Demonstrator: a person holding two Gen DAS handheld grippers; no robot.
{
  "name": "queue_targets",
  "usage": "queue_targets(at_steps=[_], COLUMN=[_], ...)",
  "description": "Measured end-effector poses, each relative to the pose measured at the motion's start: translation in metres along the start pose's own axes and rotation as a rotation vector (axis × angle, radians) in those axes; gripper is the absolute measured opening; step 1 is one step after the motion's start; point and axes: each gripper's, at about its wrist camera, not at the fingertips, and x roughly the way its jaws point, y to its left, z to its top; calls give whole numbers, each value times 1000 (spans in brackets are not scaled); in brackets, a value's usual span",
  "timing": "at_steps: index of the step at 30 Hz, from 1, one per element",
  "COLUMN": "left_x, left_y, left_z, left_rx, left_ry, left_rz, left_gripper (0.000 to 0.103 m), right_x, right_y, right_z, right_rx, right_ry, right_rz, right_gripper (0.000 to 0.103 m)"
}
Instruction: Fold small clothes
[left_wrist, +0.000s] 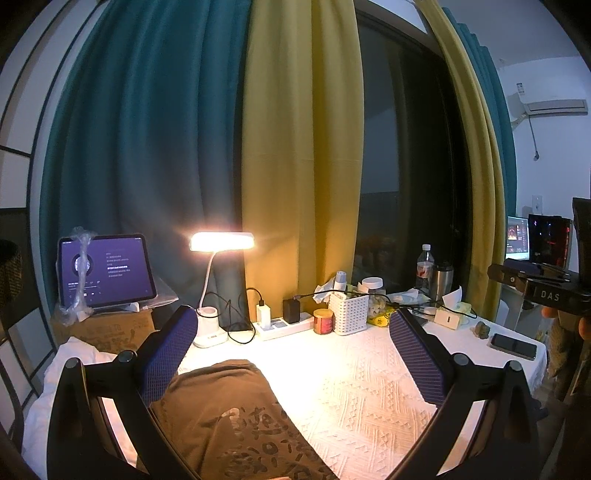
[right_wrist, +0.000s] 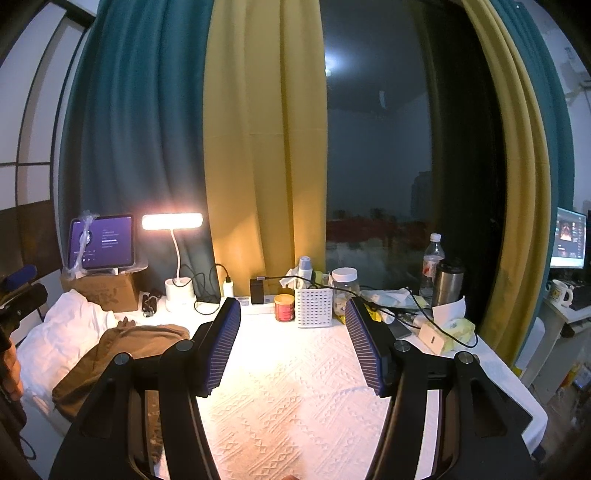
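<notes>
On the white table (left_wrist: 369, 387) lay a brown shirt (left_wrist: 221, 406), not folded yet; left gripper (left_wrist: 291, 354) and right gripper (right_wrist: 291, 343) hung wide apart, empty.

Both grippers have black angular frames with round bolt heads and blue ribbed pads: the left gripper (left_wrist: 293, 354) and right gripper (right_wrist: 293, 345). One body reads "DAS" in white.

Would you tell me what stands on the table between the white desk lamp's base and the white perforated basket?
In the right wrist view, between the lamp base and the basket sit a white power strip holding two chargers, then a red tin.
</notes>
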Motion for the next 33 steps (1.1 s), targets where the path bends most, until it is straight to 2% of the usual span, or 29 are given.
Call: queue_targets(at_steps=[33], left_x=[-1], left_y=[-3], left_z=[0], left_rx=[8], left_ry=[-1], left_rz=[-4], left_gripper=[102], right_x=[0], right_y=[-2], right_z=[-1], right_rx=[-1], right_ry=[2], right_rz=[-4], right_gripper=[62])
